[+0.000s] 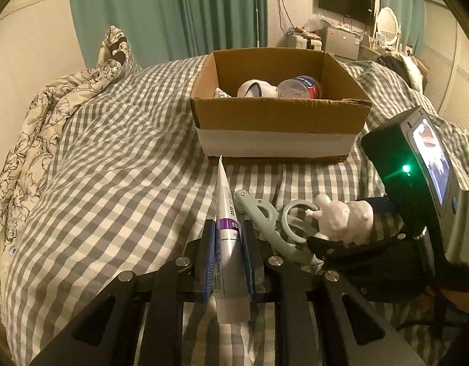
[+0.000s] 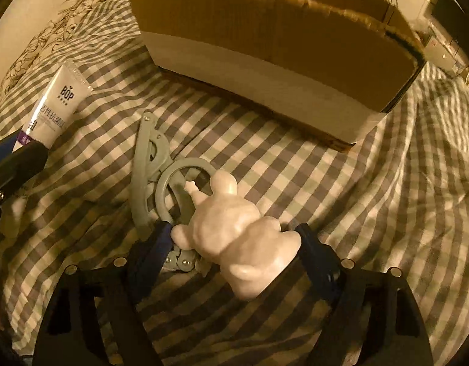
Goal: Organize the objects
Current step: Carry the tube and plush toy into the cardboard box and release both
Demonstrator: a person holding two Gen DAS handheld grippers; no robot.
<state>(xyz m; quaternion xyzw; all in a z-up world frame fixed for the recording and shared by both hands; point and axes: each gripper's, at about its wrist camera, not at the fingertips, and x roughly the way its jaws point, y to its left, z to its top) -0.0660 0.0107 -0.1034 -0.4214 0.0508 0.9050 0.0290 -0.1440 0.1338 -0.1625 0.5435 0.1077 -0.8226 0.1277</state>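
both loaded — left gripper [image 1: 228, 244] jaws clamped on the tube [image 1: 225, 213], right gripper [image 2: 234, 238] jaws squeezing the pink figurine [image 2: 234, 228], both low over the bed [image 1: 112, 152]. hanger [image 2: 149, 164] lies loose. next: lift, carry into the box [image 1: 277, 116] — clear its near wall.

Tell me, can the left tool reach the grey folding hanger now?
Probably not yet: the left tool is shut on the tube, and the right tool, gripping the pink figurine, sits over the hanger.

Teal curtains [image 1: 179, 12] behind a gingham-covered bed [image 1: 112, 152]; wall-mounted TV [image 1: 345, 0] under warm light.
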